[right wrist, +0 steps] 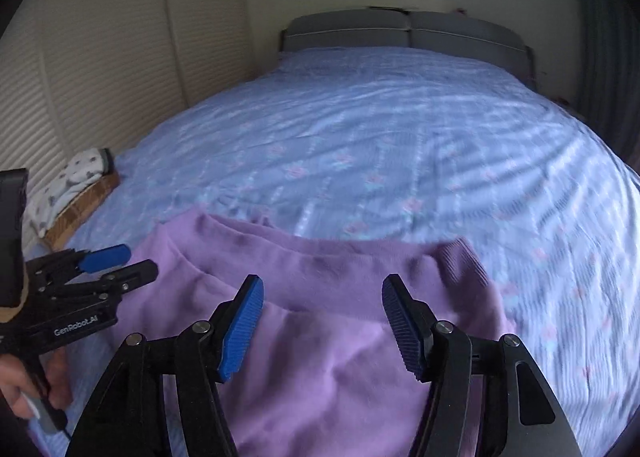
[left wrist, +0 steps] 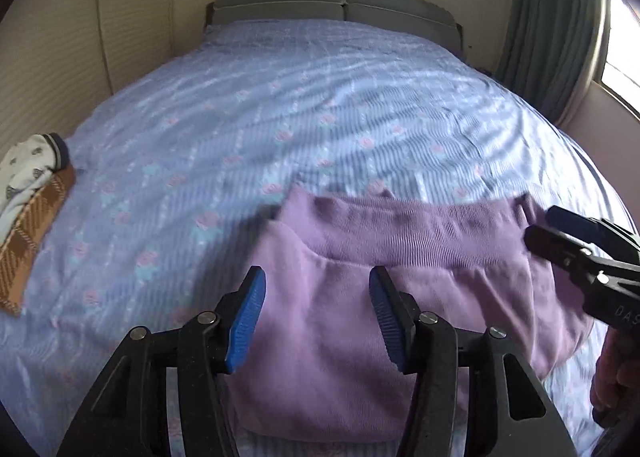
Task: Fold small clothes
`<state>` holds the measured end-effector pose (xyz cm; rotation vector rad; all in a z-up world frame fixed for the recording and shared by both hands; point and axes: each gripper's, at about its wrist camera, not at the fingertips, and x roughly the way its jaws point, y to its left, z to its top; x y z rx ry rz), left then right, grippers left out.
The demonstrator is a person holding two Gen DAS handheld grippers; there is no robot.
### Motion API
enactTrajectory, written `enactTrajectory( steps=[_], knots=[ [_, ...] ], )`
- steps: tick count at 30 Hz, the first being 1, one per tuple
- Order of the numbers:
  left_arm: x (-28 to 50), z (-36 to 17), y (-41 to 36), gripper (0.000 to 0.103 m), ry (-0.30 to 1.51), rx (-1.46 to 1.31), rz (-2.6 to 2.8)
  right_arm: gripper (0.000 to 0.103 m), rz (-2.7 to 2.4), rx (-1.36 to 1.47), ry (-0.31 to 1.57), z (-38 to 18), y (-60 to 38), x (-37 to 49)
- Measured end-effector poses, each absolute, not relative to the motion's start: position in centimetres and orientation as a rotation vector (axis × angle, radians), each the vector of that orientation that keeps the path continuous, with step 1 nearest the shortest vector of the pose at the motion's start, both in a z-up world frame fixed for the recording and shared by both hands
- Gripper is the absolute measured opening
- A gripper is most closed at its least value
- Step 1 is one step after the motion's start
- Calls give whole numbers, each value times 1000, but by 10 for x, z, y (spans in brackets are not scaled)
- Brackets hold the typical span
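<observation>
A small purple garment [left wrist: 340, 317] with a ribbed waistband [left wrist: 400, 233] lies flat on the blue flowered bedsheet [left wrist: 280, 117], near the bed's front edge. My left gripper [left wrist: 316, 277] hovers over its left half, open, with only cloth showing behind the gap between the blue pads. My right gripper [left wrist: 542, 225] reaches in at the waistband's right end. In the right wrist view the right gripper [right wrist: 323, 285] stands open above the garment [right wrist: 340, 357], its pads clear of the cloth. The left gripper [right wrist: 138, 259] sits at the garment's left edge, also open.
A white printed garment [left wrist: 24, 173] lies on a folded brown plaid one [left wrist: 28, 253] at the bed's left edge by the wall. The grey headboard [left wrist: 336, 5] is far back, with a curtain [left wrist: 552, 37] and window at right. A hand [right wrist: 24, 389] holds the left gripper.
</observation>
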<state>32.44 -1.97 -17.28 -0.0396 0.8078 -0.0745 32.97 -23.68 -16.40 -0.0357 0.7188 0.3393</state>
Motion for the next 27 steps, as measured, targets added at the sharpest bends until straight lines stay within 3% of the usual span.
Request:
enactTrajectory(
  steps=[4,7,9,16,19,27],
  knots=[
    [330,-162,-15,58,799,-79,-42,60,511,-162,760,-155,-207,369],
    [333,-164,-11,58,814,-109,-43,54,629,-246,812,-162,-183,392],
    [335,-168,-10,58,824,-118,-41,44,668,-305,852,-172,-169,401],
    [338,-179,2,58,843,-137,-39,28,724,-492,935,-205,-141,415],
    [338,-182,5,58,847,-149,-38,9,752,-512,946,-206,-141,414],
    [340,-180,4,58,837,-154,-41,5,691,-496,829,-185,-144,414]
  ],
)
